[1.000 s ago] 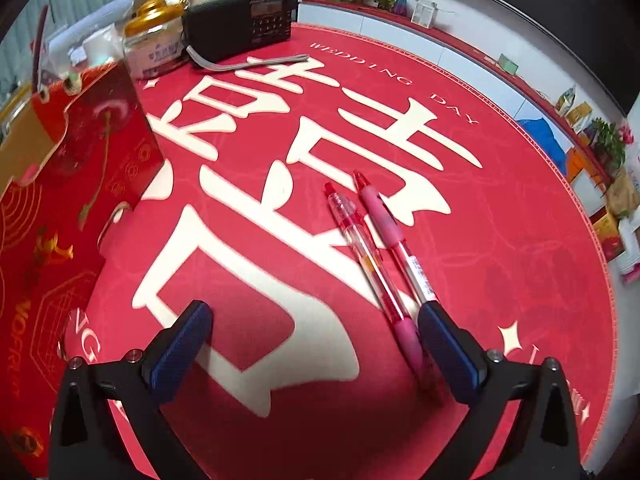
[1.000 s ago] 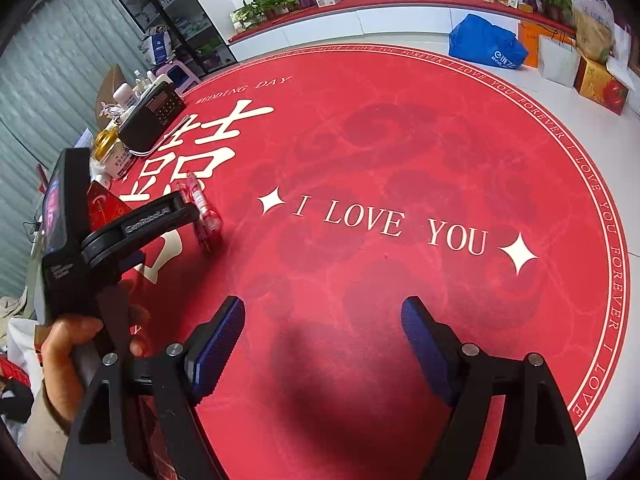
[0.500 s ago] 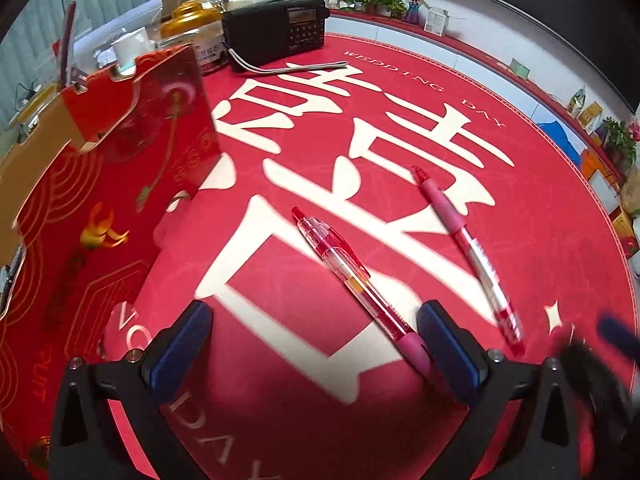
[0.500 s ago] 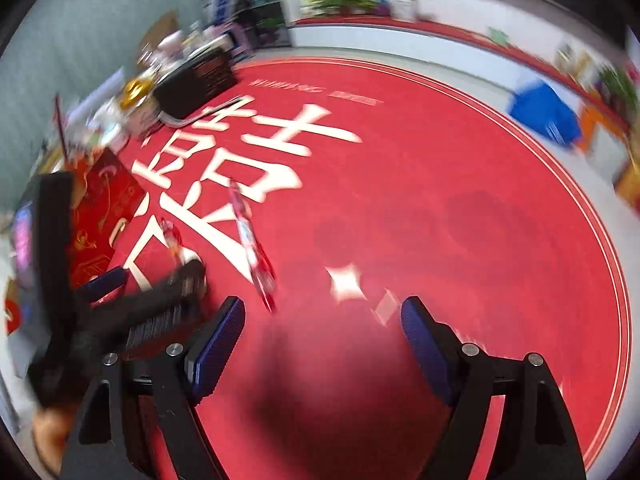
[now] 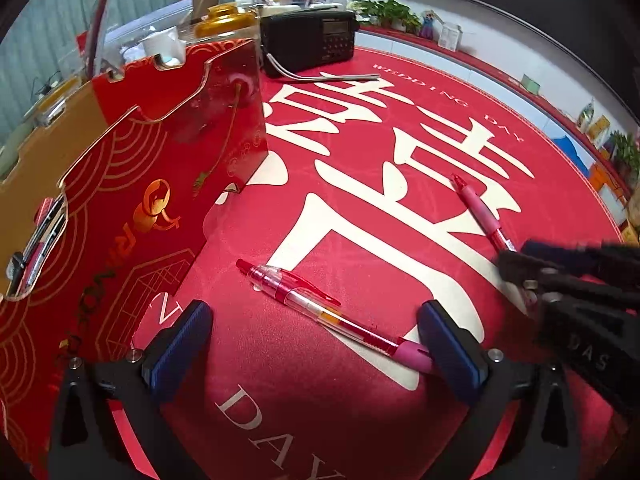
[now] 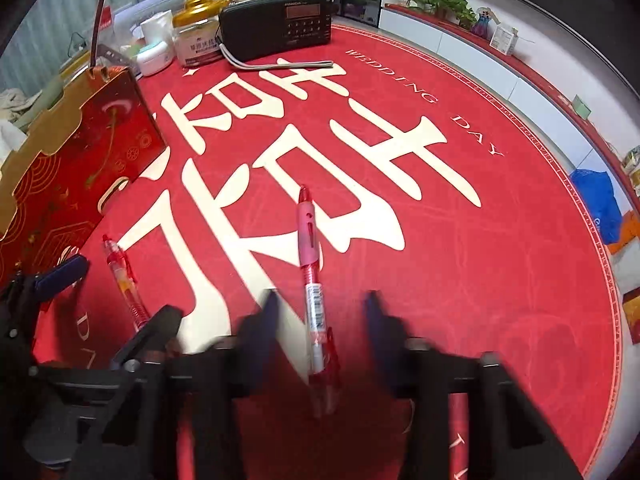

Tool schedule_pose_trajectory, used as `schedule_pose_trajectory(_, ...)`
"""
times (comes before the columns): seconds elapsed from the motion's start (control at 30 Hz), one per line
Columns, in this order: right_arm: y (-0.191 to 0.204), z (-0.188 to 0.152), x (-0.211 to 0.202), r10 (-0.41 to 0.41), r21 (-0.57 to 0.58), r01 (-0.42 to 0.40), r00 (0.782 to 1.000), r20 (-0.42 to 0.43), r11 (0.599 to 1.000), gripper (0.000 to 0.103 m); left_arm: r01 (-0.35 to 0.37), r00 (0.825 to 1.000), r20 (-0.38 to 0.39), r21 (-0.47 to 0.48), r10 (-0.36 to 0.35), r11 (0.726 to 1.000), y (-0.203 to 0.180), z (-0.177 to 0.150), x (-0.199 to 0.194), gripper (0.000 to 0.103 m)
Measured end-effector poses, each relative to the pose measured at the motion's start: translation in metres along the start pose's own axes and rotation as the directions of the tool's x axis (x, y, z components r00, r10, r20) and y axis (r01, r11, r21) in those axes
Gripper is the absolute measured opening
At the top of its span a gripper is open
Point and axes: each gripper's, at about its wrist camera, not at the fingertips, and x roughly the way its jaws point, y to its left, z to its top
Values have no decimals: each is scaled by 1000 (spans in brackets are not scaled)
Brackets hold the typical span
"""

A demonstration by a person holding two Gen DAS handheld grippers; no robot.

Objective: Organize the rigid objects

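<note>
Two pens lie on the red mat. The clear red pen point(image 5: 320, 308) lies between the fingers of my left gripper point(image 5: 316, 346), which is open; the pen's pink end is close to the right pad. In the right wrist view the same pen point(image 6: 122, 276) and left gripper point(image 6: 112, 300) sit at the lower left. The pink pen point(image 6: 308, 240) runs between the blurred fingers of my right gripper point(image 6: 322, 312). Its jaws are closing around the pen, with a gap still showing on both sides. In the left wrist view the right gripper point(image 5: 520, 258) covers the lower end of the pink pen point(image 5: 480, 212).
A tall red and gold gift box point(image 5: 140, 200) stands open-topped at the left, close to the left gripper. A black radio point(image 6: 276, 24) with a grey strap, a gold-lidded jar point(image 6: 198, 36) and other clutter line the far edge. The mat point(image 6: 480, 260) is bare to the right.
My right gripper swung left across the mat, rolled, and narrowed its jaws over the pink pen. The two pens, side by side before, now lie apart. The left gripper shifted toward the box.
</note>
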Motion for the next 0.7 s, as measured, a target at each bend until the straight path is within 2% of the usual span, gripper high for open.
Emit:
schedule_pose_trajectory(0.1,-11,-20,-8,-43,52,43,999,-5,998,11,3,1000,0,3,-3,1000,-5,1,1,103)
schedule_pose_trajectory(0.27,-46,-71,-33,8,235,0,999,-33,972,11,106,994,20,144,-110,984,-41,9,7,103)
schedule_pose_trajectory(0.33,-56,-90,-43,9,297,2,999,-37,955,11,191,981,-6,270,-196,944,-70,9,6,103)
schedule_pose_trajectory(0.4,-64,-107,-51,18,348,-5,999,-34,938,11,243,969,-32,324,-246,914,-86,6,1,103)
schedule_pose_trajectory(0.57,-61,-121,-58,-7,351,5,1000,4,936,11,250,968,-15,170,-251,953,-72,8,-3,103)
schedule_pose_trajectory(0.63,-52,-122,-58,-52,314,46,999,9,948,12,230,973,-25,143,-229,963,-70,9,-2,103)
schedule_pose_trajectory(0.7,-47,-122,-57,-84,285,76,996,15,956,12,179,984,-30,126,-177,976,-74,9,-1,103)
